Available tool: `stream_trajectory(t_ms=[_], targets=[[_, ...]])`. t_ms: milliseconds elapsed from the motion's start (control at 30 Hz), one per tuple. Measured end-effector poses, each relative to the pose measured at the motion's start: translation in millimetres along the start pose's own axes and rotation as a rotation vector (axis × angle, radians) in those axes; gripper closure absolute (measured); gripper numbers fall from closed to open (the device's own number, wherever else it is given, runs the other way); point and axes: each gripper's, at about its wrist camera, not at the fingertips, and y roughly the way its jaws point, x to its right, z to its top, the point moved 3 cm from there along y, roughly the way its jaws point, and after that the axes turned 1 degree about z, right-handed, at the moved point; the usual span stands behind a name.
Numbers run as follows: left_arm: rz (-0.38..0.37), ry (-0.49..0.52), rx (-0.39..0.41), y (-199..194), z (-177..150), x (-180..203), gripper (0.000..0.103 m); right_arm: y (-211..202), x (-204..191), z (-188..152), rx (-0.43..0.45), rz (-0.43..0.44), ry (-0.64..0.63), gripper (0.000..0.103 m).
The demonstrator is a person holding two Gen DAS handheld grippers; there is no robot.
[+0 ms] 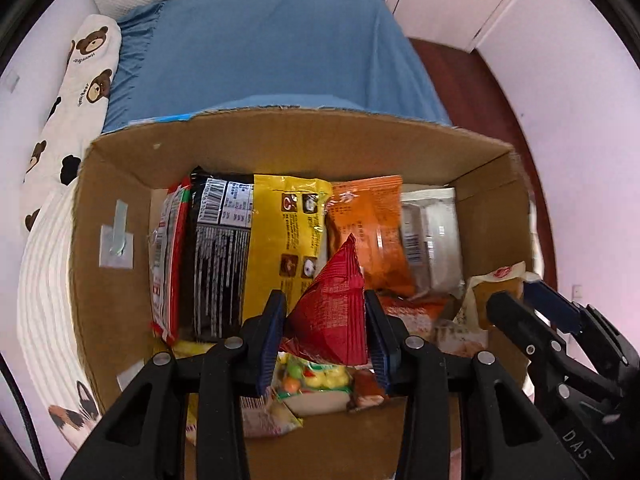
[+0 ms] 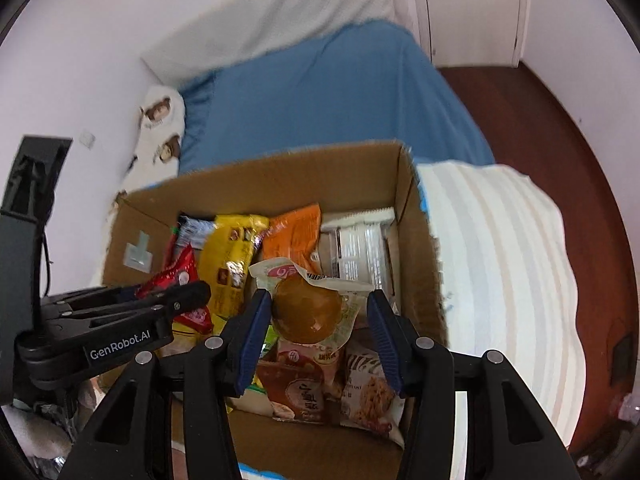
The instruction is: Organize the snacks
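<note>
A cardboard box (image 1: pixel 112 280) of snacks stands on the bed; it also shows in the right wrist view (image 2: pixel 280 176). My left gripper (image 1: pixel 326 320) is shut on a red triangular snack packet (image 1: pixel 332 312), held over the box; the packet shows in the right wrist view (image 2: pixel 180 276). My right gripper (image 2: pixel 316 316) is shut on a wrapped brown bun (image 2: pixel 308 308), held over the box's right side; the bun shows in the left wrist view (image 1: pixel 496 292). Upright in the box stand black (image 1: pixel 216 256), yellow (image 1: pixel 280 232), orange (image 1: pixel 368 232) and white (image 1: pixel 432 240) packets.
Loose snack packets (image 2: pixel 316 388) lie on the box floor near me. A blue sheet (image 1: pixel 260 48) covers the bed behind the box. A bear-print pillow (image 1: pixel 80 92) lies left, a striped white blanket (image 2: pixel 500 264) right. Brown floor (image 2: pixel 560 140) is at far right.
</note>
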Motion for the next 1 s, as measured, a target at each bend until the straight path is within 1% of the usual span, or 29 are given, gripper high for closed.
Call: stream_trajectory(t_ms=[67, 133, 167, 200, 233, 267, 300, 333, 367, 400, 433, 500, 567, 600, 700, 900, 1000], targets=[[0.028, 0.017, -0.018, 10, 6, 0, 0.067, 9, -1, 5, -0.020, -0.019, -0.012, 0.050], [0.049, 0.026, -0.036, 17, 10, -2, 0.067, 16, -2, 9, -0.058, -0.037, -0.028, 0.050], [0.053, 0.026, -0.041, 19, 12, -2, 0.067, 18, -2, 11, -0.070, -0.040, -0.028, 0.046], [0.060, 0.027, -0.049, 20, 12, -3, 0.066, 20, -2, 12, -0.082, -0.049, -0.028, 0.030], [0.057, 0.023, -0.053, 20, 12, -5, 0.065, 21, -1, 13, -0.087, -0.065, -0.031, 0.019], [0.048, 0.015, -0.057, 21, 12, -5, 0.063, 20, 0, 13, -0.083, -0.072, -0.032, 0.006], [0.039, 0.004, -0.060, 20, 12, -7, 0.055, 19, 0, 14, -0.077, -0.086, -0.039, 0.006], [0.036, -0.012, -0.063, 20, 12, -10, 0.043, 18, 0, 13, -0.077, -0.107, -0.048, 0.006], [0.041, -0.017, -0.068, 21, 12, -12, 0.035, 17, 1, 12, -0.078, -0.121, -0.053, 0.006], [0.048, -0.022, -0.069, 21, 12, -14, 0.021, 16, 2, 12, -0.076, -0.133, -0.054, 0.006], [0.053, -0.023, -0.064, 19, 11, -16, 0.015, 15, 3, 11, -0.076, -0.137, -0.052, 0.006], [0.078, -0.020, -0.049, 16, 9, -19, 0.015, 14, 4, 8, -0.085, -0.162, -0.058, 0.005], [0.085, -0.021, -0.042, 14, 6, -20, 0.009, 11, 4, 4, -0.083, -0.178, -0.073, 0.005], [0.086, -0.019, -0.036, 12, 5, -21, 0.004, 11, 3, 2, -0.083, -0.184, -0.076, 0.005], [0.097, -0.017, -0.004, 5, -1, -24, 0.004, 6, 3, -3, -0.083, -0.191, -0.082, 0.002], [0.063, -0.030, 0.002, -7, -16, -25, 0.004, -6, 2, -11, -0.062, -0.196, -0.083, 0.002], [0.057, -0.036, 0.030, -19, -25, -24, 0.004, -18, 2, -17, -0.041, -0.190, -0.075, 0.002]])
